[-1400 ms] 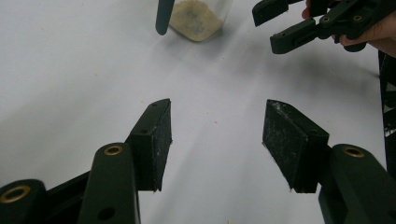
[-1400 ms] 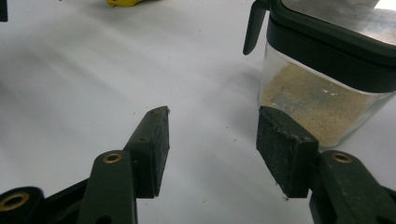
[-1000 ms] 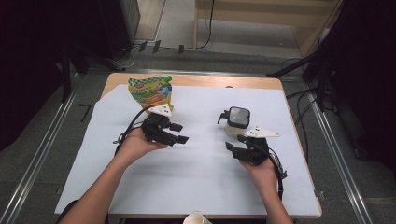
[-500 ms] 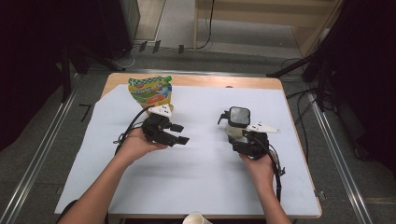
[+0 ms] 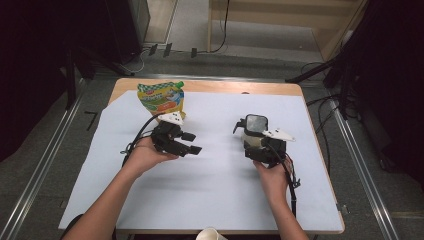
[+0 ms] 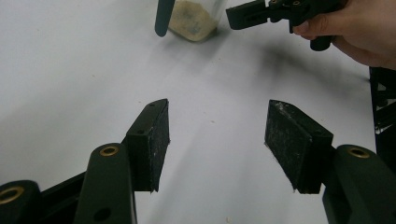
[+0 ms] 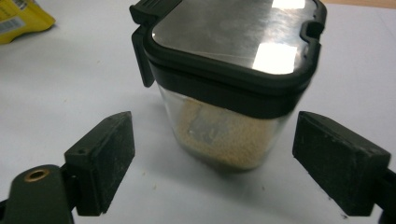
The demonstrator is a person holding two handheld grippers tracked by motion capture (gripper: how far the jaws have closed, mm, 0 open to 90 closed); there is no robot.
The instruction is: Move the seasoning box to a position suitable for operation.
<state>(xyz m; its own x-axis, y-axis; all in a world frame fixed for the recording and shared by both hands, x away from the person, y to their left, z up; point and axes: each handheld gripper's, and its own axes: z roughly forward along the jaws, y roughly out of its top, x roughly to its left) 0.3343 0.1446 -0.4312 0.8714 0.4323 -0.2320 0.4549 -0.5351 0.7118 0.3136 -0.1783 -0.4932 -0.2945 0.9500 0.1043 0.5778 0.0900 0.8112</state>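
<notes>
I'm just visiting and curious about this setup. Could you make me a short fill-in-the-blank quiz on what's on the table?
1. The clear jar has a black-rimmed ____ on top.
2. The jar holds pale ____.
3. The right hand-held gripper has its jaws ____ beside the jar.
4. The colourful pouch lies near the table's ____ edge.

Missing words: lid; grains; open; far

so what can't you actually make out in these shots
- Pouch: high view, its print is too small to read; the right gripper view's top left edge leaves only a yellow corner.
- Jar: left gripper view, the top edge cuts off its lid; high view, the right gripper covers its lower part.
- Cup: high view, bottom edge cuts it off.
- Jar's contents: pale grains, kind unclear.
</notes>
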